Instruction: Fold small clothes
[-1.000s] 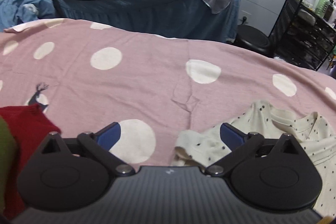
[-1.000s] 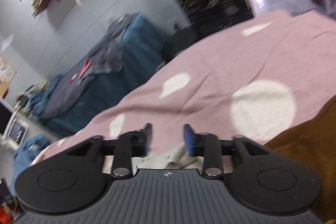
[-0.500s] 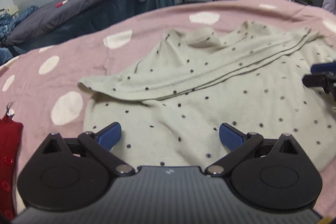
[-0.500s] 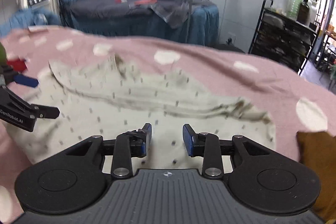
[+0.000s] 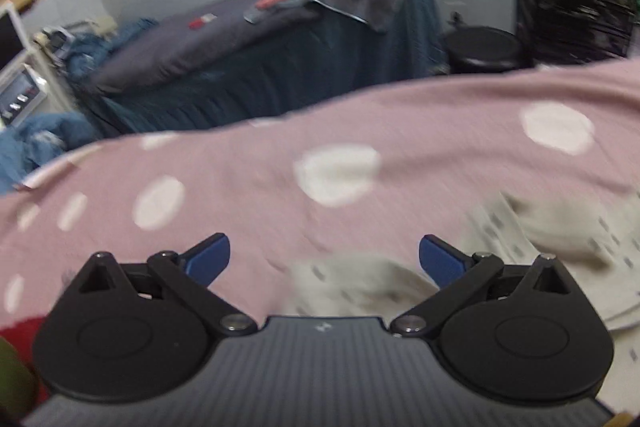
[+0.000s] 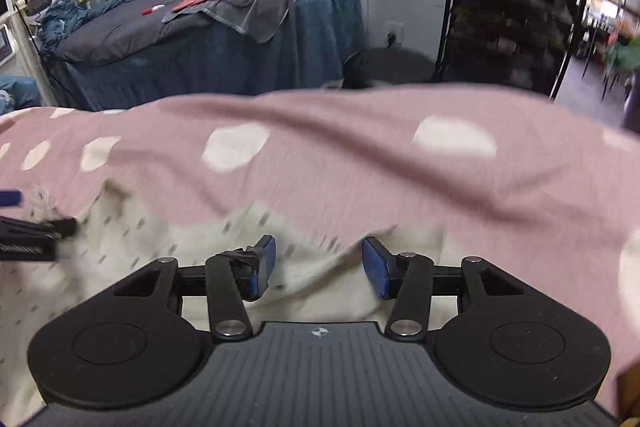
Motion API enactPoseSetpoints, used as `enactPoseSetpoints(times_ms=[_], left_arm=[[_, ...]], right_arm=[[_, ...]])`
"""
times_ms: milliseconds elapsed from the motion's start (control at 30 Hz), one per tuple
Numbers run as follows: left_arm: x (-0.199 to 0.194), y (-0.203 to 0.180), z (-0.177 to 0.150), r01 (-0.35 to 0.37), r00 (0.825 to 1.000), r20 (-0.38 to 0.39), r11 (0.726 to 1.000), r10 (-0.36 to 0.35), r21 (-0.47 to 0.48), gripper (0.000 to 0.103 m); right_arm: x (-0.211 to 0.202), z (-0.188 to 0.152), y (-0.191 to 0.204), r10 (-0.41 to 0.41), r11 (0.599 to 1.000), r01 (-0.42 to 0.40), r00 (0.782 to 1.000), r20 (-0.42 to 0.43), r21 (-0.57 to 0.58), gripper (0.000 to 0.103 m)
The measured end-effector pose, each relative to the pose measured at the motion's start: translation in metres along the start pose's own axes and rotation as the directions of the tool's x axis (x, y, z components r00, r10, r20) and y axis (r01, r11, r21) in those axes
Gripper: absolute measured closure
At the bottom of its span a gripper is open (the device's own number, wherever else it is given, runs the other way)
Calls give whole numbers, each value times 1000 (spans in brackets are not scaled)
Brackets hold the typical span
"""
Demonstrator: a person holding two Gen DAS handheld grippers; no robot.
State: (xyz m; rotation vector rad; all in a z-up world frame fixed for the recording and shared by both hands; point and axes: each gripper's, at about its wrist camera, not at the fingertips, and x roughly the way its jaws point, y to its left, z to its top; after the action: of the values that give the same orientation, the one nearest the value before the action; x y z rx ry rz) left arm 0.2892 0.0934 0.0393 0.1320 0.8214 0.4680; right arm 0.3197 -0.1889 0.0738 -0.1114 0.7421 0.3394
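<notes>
A cream top with small dark dots (image 6: pixel 132 239) lies spread on the pink polka-dot bedspread (image 6: pixel 360 167). In the left wrist view the top (image 5: pixel 560 227) lies to the right and under the right finger. My left gripper (image 5: pixel 324 261) is wide open over the top's left edge and the spread. My right gripper (image 6: pixel 316 267) is open, its blue pads on either side of a raised fold at the top's far edge. The left gripper's fingers (image 6: pixel 36 231) show at the left edge of the right wrist view, on the top's left end.
A red garment (image 5: pixel 24 327) lies at the lower left beside the left gripper. A brown cloth edge (image 6: pixel 628 387) lies at the lower right. Beyond the bed stand a dark blue draped table (image 6: pixel 200 39), a black stool (image 6: pixel 388 67) and a black wire shelf (image 6: pixel 512 23).
Both grippers have moved forward and lower toward the top's far edge. The right gripper's jaws have opened wider. The left gripper has swung left, off the middle of the top.
</notes>
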Motion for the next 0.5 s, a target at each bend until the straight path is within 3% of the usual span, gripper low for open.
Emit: enactPoseSetpoints(times_ms=[33, 67, 100, 167, 233, 333, 367, 433, 500], left_arm=[[-3, 7, 6, -19, 1000, -1, 999, 18, -26, 0], [-9, 16, 8, 6, 1000, 6, 998, -6, -67, 0], [-16, 23, 7, 75, 997, 22, 992, -74, -102, 0], [-30, 29, -1, 196, 980, 43, 975, -192, -102, 0], [-44, 24, -16, 205, 979, 31, 977, -204, -59, 0], [-65, 5, -47, 301, 953, 29, 953, -301, 6, 0], [-67, -5, -55, 317, 948, 8, 948, -317, 36, 0], [-69, -29, -68, 305, 952, -25, 946, -304, 106, 0], [-63, -51, -72, 279, 960, -32, 945, -277, 172, 0]], right_arm=[[-4, 8, -7, -23, 999, 21, 999, 36, 42, 21], [-11, 13, -16, -23, 995, 16, 997, 75, 99, 21], [-19, 14, -20, -5, 991, -10, 995, 104, 137, 21], [-29, 10, -17, 60, 993, -67, 995, 76, 101, 21], [-44, -6, -5, 93, 995, -95, 994, 55, 20, 21], [-63, -39, 21, 171, 980, -168, 985, 11, -108, 21], [-64, -49, 28, 160, 979, -162, 987, -25, -127, 21], [-56, -68, 38, 122, 982, -138, 985, -120, -130, 21], [-46, -76, 43, 114, 980, -129, 988, -104, -154, 17]])
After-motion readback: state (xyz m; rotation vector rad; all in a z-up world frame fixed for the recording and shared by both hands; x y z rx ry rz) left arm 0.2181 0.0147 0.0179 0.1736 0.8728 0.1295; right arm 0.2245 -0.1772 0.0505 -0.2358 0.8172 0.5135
